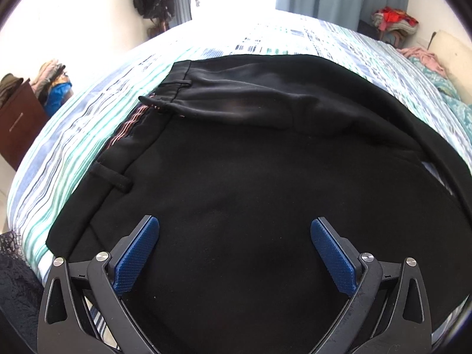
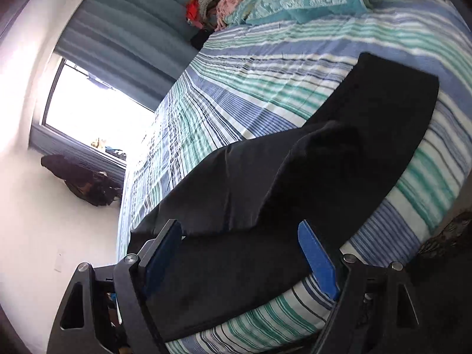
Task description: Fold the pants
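Both tools hang released — my left gripper (image 1: pixel 234 224) spread over the black pants (image 1: pixel 250 177), my right gripper (image 2: pixel 240 227) gaping above a folded layer, nothing pinched. No earlier picture, so I judge only this. Those pants lie along the near edge of the striped bed (image 2: pixel 265 67), waistband (image 1: pixel 129 150) toward its left end. I expect light, limp, slightly slippery cloth — it will sag. I'd grip the stiffer waistband or a hem corner, far side.
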